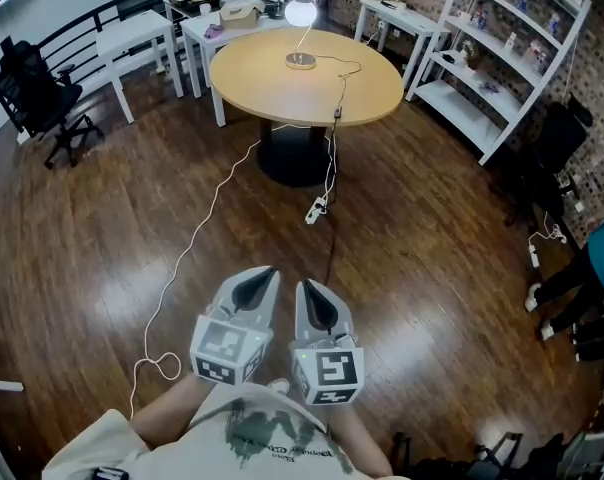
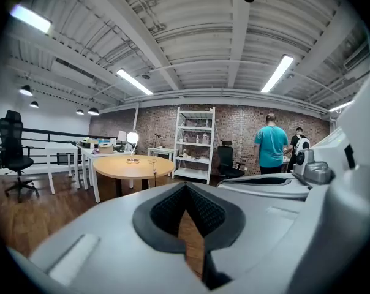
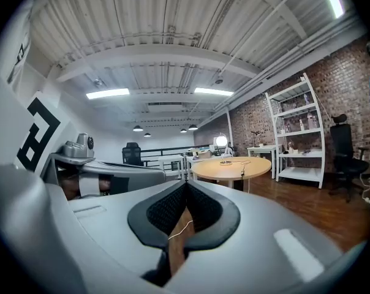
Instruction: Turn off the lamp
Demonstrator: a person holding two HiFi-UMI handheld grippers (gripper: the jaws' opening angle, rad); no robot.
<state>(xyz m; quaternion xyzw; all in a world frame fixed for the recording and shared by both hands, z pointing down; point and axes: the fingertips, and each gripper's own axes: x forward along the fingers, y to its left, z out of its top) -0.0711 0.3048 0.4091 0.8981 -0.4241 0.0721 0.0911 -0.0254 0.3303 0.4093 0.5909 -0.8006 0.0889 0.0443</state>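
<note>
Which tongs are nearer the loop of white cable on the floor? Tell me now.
Left. The left tongs hang just to the right of the cable loop; the right tongs sit on the far side of the left ones, farther right.

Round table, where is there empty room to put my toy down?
The round table is bare left of the lamp and along its near edge. Its cord crosses the right side. The white table behind is crowded with boxes.

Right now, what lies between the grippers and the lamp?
Head view: wood floor with a power strip and white cable, then the round table carrying the lamp.
</note>
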